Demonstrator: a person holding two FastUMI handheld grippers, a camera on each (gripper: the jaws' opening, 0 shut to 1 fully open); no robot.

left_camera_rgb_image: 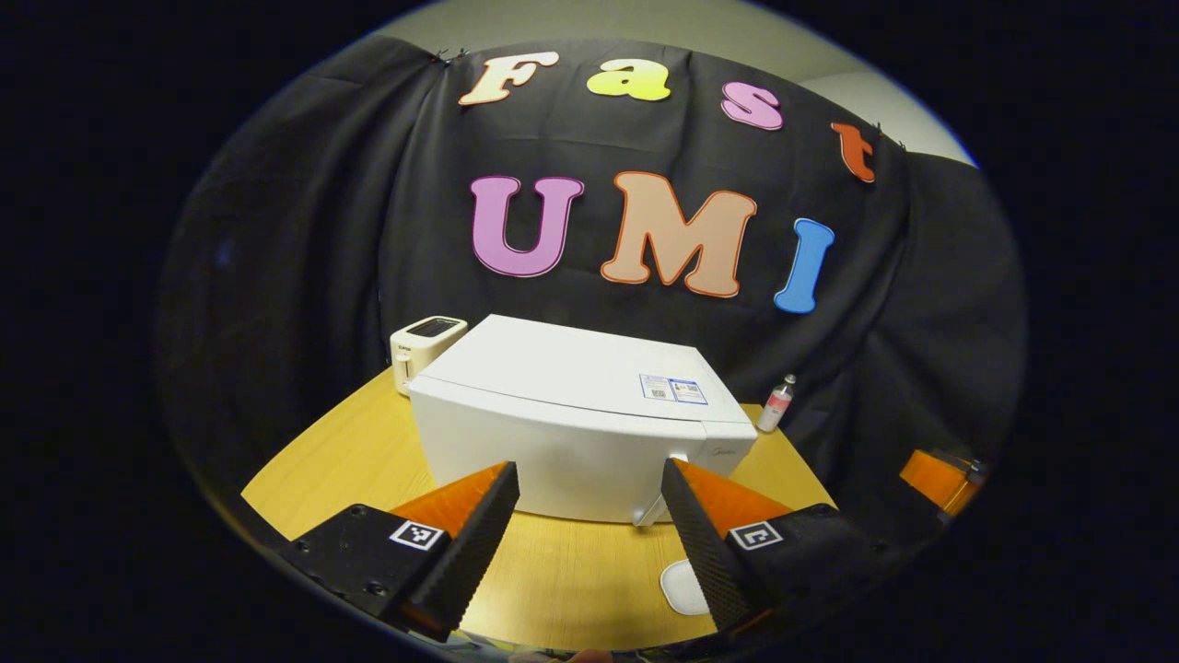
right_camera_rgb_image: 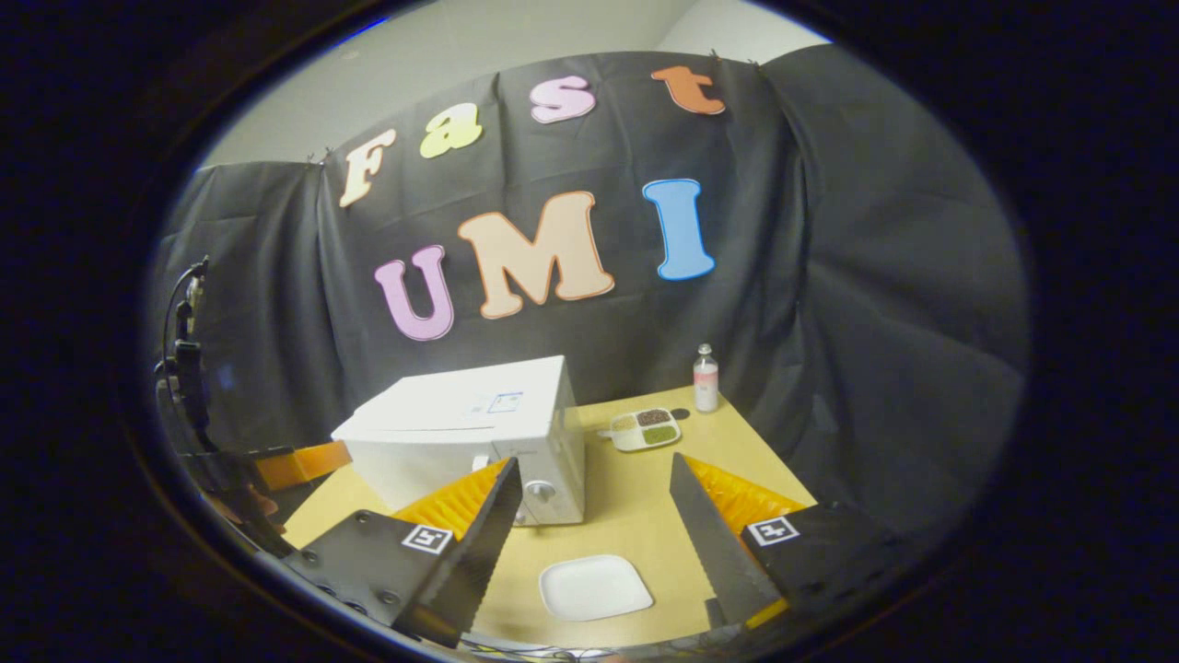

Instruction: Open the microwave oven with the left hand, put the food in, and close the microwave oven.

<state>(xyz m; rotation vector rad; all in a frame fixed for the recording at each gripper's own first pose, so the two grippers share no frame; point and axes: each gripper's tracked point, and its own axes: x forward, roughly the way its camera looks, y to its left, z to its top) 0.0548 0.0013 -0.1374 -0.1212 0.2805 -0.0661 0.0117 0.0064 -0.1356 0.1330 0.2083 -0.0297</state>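
Closed white microwave (left_camera_rgb_image: 571, 433) at centre frame on wooden table (left_camera_rgb_image: 368, 442), top sticker (left_camera_rgb_image: 673, 389) too small to read; left gripper (left_camera_rgb_image: 589, 534) and right gripper (right_camera_rgb_image: 594, 543) fingers apart, empty, white plate (right_camera_rgb_image: 596, 587) low centre.

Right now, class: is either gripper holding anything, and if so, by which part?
Nothing is held. The left gripper and right gripper are both open, with only air between their fingers; the microwave oven is closed and untouched.

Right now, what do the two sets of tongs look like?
Both the left tongs and right tongs have two wedge-shaped fingers with ribbed inner faces, on black blocks with screws. Each block carries a small square black-and-white marker. No cables or sleeves are visible on them.
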